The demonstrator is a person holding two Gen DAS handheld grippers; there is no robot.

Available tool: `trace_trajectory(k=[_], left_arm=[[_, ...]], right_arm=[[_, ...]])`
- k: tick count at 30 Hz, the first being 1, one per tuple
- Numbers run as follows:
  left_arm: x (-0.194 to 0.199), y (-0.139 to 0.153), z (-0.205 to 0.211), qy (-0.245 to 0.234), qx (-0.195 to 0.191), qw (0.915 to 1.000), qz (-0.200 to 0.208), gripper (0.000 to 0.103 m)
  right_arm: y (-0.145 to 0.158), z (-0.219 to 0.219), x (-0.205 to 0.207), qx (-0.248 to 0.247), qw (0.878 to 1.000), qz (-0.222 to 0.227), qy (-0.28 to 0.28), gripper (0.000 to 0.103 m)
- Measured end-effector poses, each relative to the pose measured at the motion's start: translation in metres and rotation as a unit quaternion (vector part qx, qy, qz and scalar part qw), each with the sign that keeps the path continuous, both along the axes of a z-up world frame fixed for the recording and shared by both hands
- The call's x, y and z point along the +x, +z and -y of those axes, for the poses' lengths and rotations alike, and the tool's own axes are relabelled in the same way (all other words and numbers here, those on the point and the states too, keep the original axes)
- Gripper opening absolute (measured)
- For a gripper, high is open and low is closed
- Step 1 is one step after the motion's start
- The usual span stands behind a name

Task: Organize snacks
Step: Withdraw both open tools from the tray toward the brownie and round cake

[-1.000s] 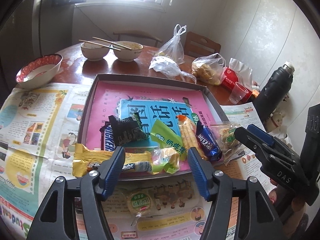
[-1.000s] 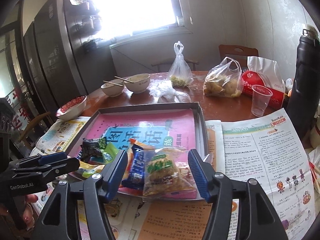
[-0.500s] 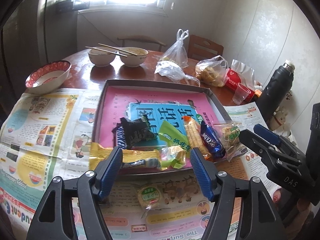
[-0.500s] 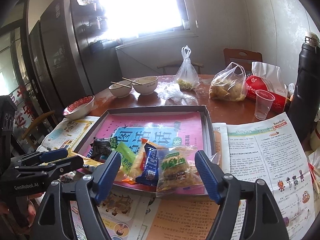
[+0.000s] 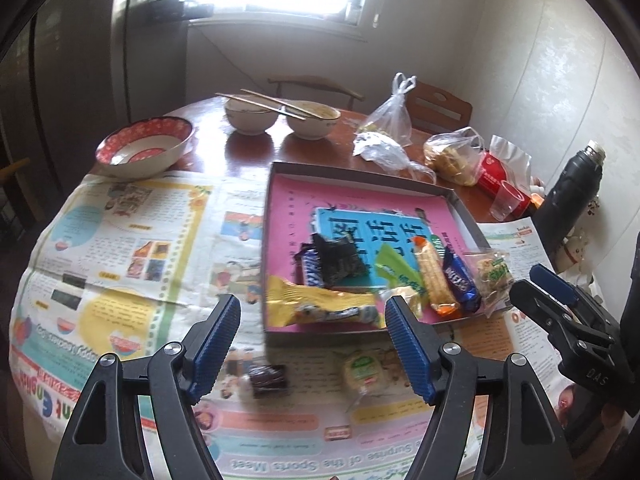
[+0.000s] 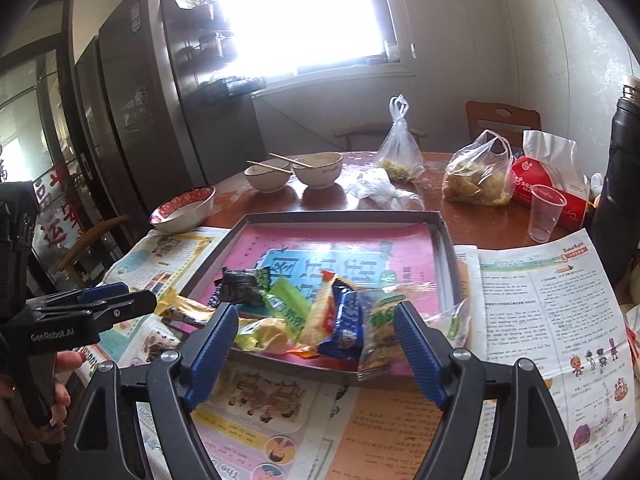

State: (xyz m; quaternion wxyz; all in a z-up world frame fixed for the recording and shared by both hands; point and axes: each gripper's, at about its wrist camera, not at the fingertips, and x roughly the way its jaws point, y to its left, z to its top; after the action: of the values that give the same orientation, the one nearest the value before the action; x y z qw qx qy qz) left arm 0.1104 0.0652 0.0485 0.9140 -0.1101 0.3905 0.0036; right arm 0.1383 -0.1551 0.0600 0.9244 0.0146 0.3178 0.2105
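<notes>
A shallow grey tray (image 5: pixel 360 174) lined with a pink and blue sheet holds several snack packets along its near edge: a yellow pack (image 5: pixel 316 307), a dark pack (image 5: pixel 338 262), a green pack (image 5: pixel 396 268), an orange bar (image 5: pixel 432 276), a blue bar (image 5: pixel 460 278) and a clear cracker bag (image 5: pixel 494 274). A small dark snack (image 5: pixel 267 378) and a round green-labelled snack (image 5: pixel 362 372) lie on the newspaper in front of the tray. My left gripper (image 5: pixel 314 344) is open and empty above them. My right gripper (image 6: pixel 316 344) is open and empty at the tray's (image 6: pixel 446 240) near right corner.
Newspaper (image 5: pixel 120 248) covers the near half of the round wooden table. Behind the tray stand a red-rimmed bowl (image 5: pixel 144 148), two bowls with chopsticks (image 5: pixel 280 118), plastic bags (image 5: pixel 452 156), a plastic cup (image 5: pixel 506 200) and a black flask (image 5: pixel 572 196) at the right.
Both grippers have pulled back and risen from the tray. The left one swung left, so the small dark snack on the newspaper now shows. Both stay open and empty.
</notes>
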Motion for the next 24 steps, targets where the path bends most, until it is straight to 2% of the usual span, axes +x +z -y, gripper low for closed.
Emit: trace_trajectory(k=[10,24], left_arm=[[-0.013,-0.013,-0.024,0.019,-0.004,0.9996,-0.023,0.076],[-0.024,-0.028,-0.027,0.01,0.009,0.9988,-0.048,0.076]], right_arm=[[-0.003,-0.019,-0.013,-0.003,1.0,-0.006,0.025,0.08],[-0.016,-0.052,-0.031,-0.018,0.997,-0.024,0.066,0.08]])
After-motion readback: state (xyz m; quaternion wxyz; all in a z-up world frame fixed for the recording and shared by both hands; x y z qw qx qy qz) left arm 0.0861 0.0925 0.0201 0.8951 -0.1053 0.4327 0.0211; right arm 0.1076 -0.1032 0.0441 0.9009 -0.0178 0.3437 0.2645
